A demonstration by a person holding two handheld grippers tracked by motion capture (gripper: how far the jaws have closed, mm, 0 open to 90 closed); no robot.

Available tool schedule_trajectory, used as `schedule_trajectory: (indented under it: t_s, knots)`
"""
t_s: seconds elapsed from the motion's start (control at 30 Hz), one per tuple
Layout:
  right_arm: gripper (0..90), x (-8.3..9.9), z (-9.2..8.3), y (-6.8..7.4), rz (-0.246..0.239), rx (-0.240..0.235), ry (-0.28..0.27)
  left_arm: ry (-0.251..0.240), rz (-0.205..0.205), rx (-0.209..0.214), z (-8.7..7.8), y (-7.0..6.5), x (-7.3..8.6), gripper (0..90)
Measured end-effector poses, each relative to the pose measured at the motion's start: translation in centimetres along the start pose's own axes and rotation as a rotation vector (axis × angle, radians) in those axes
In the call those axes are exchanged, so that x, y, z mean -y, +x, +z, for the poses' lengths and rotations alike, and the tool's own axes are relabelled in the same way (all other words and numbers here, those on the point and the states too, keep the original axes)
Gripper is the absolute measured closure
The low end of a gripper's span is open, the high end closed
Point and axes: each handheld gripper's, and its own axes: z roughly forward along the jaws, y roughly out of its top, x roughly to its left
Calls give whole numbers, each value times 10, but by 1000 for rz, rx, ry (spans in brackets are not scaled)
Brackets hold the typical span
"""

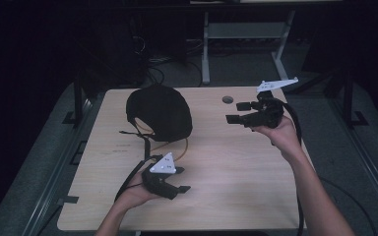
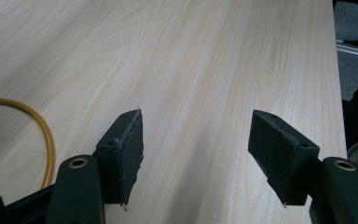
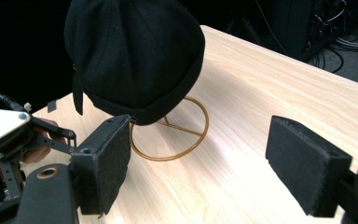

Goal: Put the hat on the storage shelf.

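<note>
A black cap (image 1: 158, 112) sits on a gold wire stand (image 1: 179, 145) at the back left of the wooden table (image 1: 226, 172). My left gripper (image 1: 180, 179) rests near the front edge, just in front of the stand, and points right. In the left gripper view it (image 2: 196, 140) is open over bare wood, with the stand's gold ring (image 2: 46, 135) at the left. My right gripper (image 1: 235, 112) is held above the table's right side, open, and points left at the cap. The right gripper view has it (image 3: 198, 144) facing the cap (image 3: 135, 56) and the stand's ring (image 3: 200, 133), with nothing between its jaws.
A round hole (image 1: 227, 100) is cut in the table near its back edge, right of the cap. Behind the table stand a metal frame (image 1: 205, 49) and loose cables (image 1: 152, 64) on the floor. The left gripper's grey plate (image 3: 0, 123) appears beside the cap.
</note>
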Motion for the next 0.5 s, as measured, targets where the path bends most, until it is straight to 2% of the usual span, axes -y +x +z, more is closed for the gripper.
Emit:
schedule_trajectory:
  t_s: [0.5]
  knots:
    - [203, 30, -14, -10, 36, 21, 1, 2, -7, 1, 1, -1, 0, 350]
